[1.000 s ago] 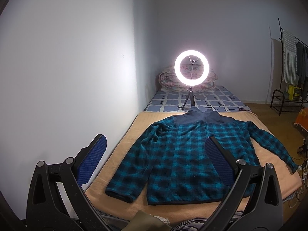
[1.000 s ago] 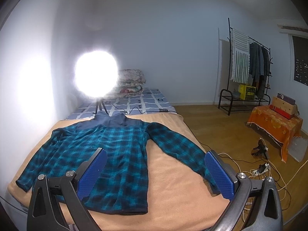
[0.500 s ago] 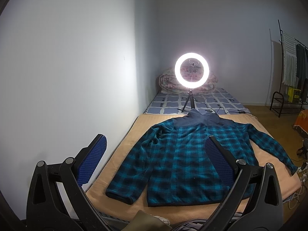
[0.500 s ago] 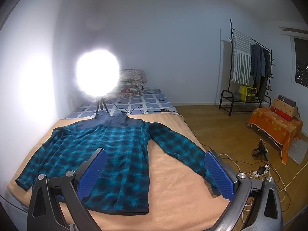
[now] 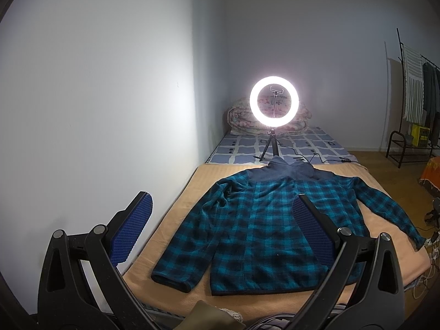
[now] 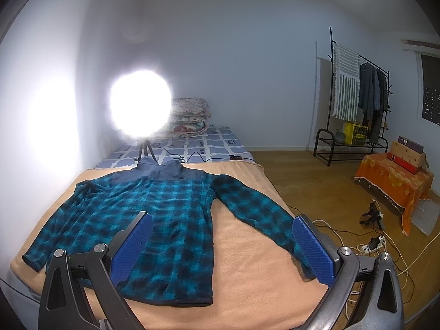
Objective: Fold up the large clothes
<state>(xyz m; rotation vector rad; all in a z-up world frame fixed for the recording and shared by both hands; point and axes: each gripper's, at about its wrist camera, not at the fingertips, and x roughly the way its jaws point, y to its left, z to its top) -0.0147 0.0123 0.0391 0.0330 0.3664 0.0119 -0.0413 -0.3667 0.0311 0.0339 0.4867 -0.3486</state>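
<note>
A teal and black plaid fleece jacket (image 5: 261, 225) (image 6: 154, 214) with a navy collar lies flat on the tan blanket (image 5: 181, 209) (image 6: 247, 261), sleeves spread out to both sides, hem toward me. My left gripper (image 5: 222, 214) hovers open above the bed's near edge, over the jacket's left half, holding nothing. My right gripper (image 6: 222, 233) is open too, held above the jacket's right side and its right sleeve (image 6: 258, 220). Neither gripper touches the cloth.
A lit ring light on a small tripod (image 5: 273, 104) (image 6: 140, 104) stands just behind the collar, with a cable trailing right. Folded quilts (image 6: 189, 118) sit at the bed's head. Wall runs along the left. Right: clothes rack (image 6: 354, 96), orange-draped table (image 6: 393, 181), floor cables (image 6: 374, 242).
Both views have shifted slightly, as if the grippers drifted a little; the jacket lies unmoved and both grippers stay open.
</note>
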